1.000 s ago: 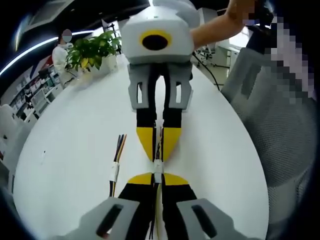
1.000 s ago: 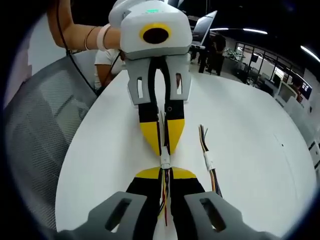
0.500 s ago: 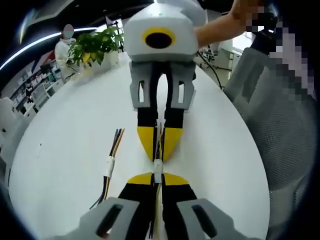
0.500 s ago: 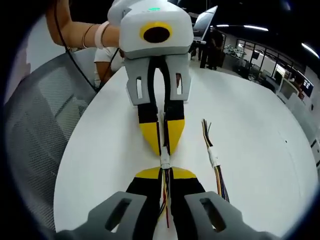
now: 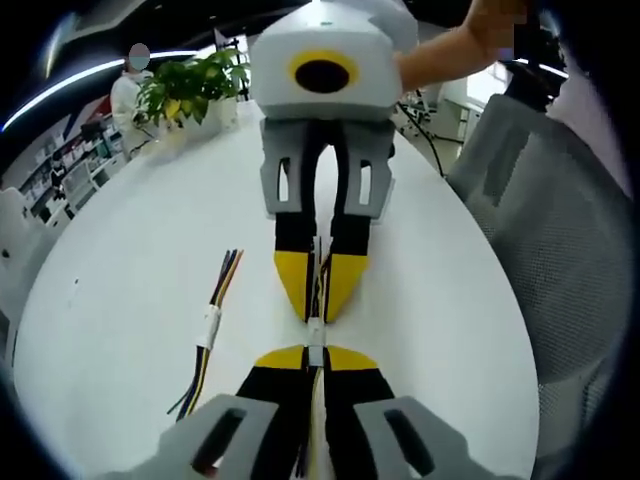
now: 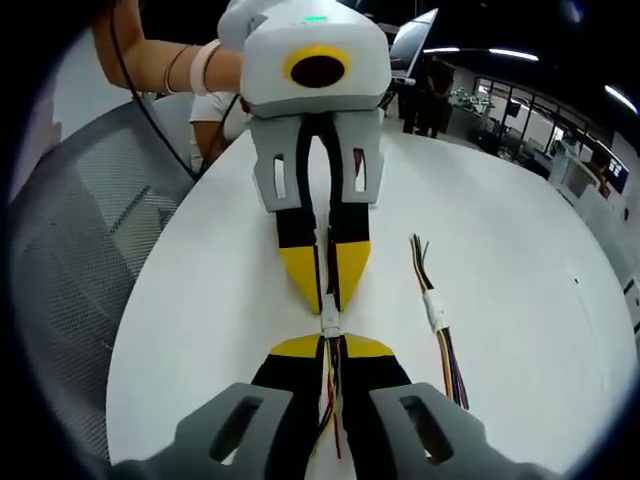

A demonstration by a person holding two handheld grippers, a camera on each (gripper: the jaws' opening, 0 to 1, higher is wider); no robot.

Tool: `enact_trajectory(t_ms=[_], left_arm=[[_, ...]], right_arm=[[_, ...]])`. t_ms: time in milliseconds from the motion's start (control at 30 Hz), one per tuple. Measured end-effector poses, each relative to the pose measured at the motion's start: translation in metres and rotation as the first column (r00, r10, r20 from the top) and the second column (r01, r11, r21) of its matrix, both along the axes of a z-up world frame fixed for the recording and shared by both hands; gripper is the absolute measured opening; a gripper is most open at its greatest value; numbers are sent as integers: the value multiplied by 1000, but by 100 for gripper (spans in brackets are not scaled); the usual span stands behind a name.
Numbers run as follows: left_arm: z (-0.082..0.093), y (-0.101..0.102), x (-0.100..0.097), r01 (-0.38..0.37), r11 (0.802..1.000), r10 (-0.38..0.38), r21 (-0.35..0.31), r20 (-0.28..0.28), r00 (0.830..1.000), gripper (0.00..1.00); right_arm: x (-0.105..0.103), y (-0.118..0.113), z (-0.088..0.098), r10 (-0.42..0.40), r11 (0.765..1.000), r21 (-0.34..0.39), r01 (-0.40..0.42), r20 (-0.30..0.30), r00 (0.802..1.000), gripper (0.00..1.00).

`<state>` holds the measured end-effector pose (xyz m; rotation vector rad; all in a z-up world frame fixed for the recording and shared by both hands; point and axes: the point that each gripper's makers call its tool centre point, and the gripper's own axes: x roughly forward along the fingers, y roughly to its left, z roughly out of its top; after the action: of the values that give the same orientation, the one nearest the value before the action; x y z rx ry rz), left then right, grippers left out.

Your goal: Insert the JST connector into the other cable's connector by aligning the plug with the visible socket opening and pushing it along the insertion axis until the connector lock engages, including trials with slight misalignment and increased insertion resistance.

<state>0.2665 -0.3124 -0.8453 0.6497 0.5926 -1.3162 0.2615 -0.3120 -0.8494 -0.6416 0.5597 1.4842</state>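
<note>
Over a white table (image 5: pixel 110 270) my two grippers meet tip to tip. In the left gripper view my left gripper (image 5: pixel 315 353) rises from the bottom, shut on a cable with coloured wires. My right gripper (image 5: pixel 318 308) comes down from the top, shut on the other cable. A small white JST connector (image 5: pixel 315 340) bridges the narrow gap between the two pairs of yellow tips. The right gripper view mirrors this: right gripper (image 6: pixel 330 343) below, left gripper (image 6: pixel 327 298) above, white connector (image 6: pixel 329 322) between them. I cannot tell whether the lock is engaged.
A spare cable (image 5: pixel 210 325) with a white connector and coloured wires lies flat on the table beside the grippers; the same spare cable (image 6: pixel 437 312) shows in the right gripper view. A potted plant (image 5: pixel 190 95) stands at the far edge. A mesh chair (image 5: pixel 540 230) flanks the table.
Both grippers stay tip to tip on the connector. The views have shifted slightly, so the spare cable sits a little differently in each picture.
</note>
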Motion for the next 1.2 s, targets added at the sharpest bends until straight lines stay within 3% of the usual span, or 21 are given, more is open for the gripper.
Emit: enact_trajectory(t_ms=[500, 933, 1200], left_arm=[[-1, 1, 1, -19, 1000, 18, 11, 14, 1000, 0], [-3, 4, 4, -68, 998, 68, 11, -16, 998, 0], [-3, 5, 8, -82, 996, 82, 18, 12, 997, 8]], right_arm=[[1, 0, -1, -26, 1000, 13, 26, -8, 1000, 3], [0, -1, -1, -17, 1000, 10, 17, -4, 1000, 3], [1, -3, -1, -23, 1000, 8, 23, 10, 1000, 6]])
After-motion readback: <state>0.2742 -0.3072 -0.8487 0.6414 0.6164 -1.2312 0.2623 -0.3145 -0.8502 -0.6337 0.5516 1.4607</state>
